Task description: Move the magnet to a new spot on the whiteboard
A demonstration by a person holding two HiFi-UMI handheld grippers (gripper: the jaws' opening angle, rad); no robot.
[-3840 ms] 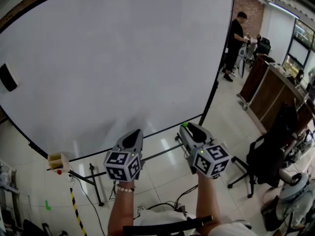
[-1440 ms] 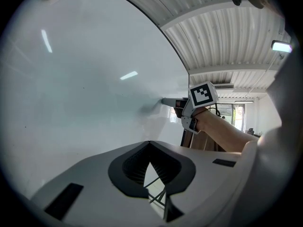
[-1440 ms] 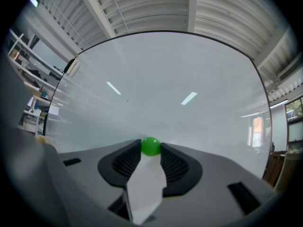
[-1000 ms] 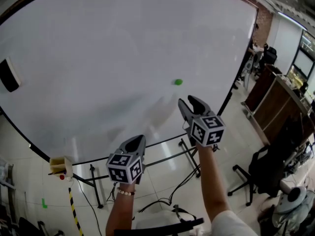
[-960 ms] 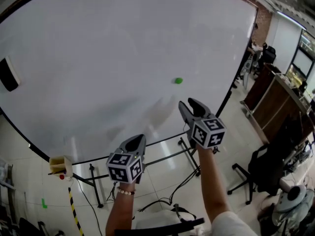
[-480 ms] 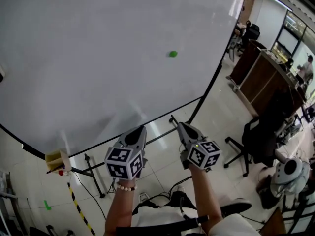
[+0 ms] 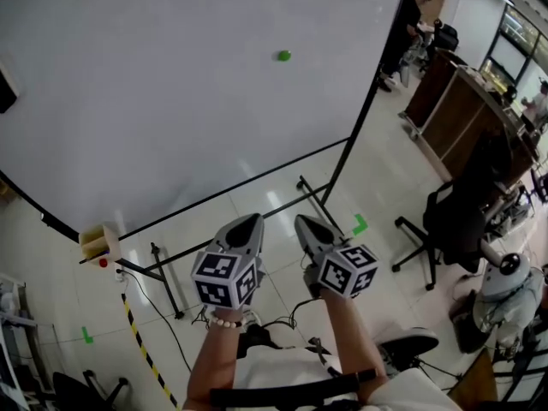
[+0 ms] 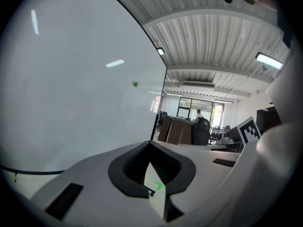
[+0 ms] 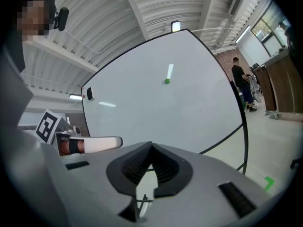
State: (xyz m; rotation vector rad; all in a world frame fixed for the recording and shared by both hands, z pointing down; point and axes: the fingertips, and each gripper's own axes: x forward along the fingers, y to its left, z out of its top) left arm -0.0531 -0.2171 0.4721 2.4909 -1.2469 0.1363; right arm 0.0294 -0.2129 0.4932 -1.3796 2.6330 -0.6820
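The whiteboard [image 7: 171, 84] fills most of the head view, standing on a black frame over a pale tiled floor [image 7: 282, 187]. Its top edge runs out of that view; the right gripper view shows all of it. Its face is bare almost everywhere, with wide open room on every side of the magnet. To the right of its right edge stand a wooden counter [image 7: 454, 101] and a dark office chair [image 7: 454, 229], with a person [image 7: 402, 24] beyond.

The left gripper [image 7: 245, 223] and the right gripper [image 7: 305, 224] hang side by side below the board's bottom edge, over the floor and well apart from the board. Each gripper's own view shows its jaws closed tip to tip with nothing between them.

A small yellow box [image 7: 98, 242] sits by the board's lower left corner, and a dark item, perhaps an eraser [image 7: 5, 88], clings at its left edge.

The green magnet [image 7: 283, 56] sticks to the board right of the middle, well in from the right edge. Both gripper views show it as a dot.
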